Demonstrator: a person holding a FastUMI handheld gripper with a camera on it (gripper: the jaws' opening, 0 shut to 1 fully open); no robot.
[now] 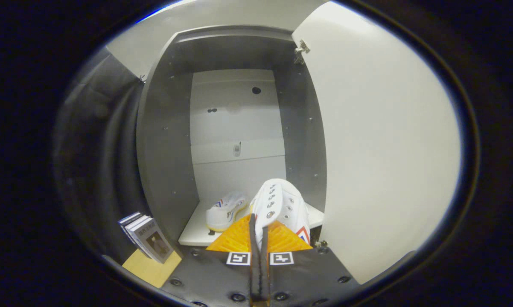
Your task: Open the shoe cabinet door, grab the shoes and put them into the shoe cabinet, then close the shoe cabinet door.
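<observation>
Your tool [259, 232] is pinching the edge of a white shoe [282, 207] between its fingers, pressed close together on it, holding it at the mouth of the shoe cabinet [162, 140]. Its door [380, 149] stands swung open to the right. Another white shoe [225, 211] already lies on the cabinet's white shelf [194, 232], just left of the held one. Books [147, 241] lean outside the cabinet's left wall.
</observation>
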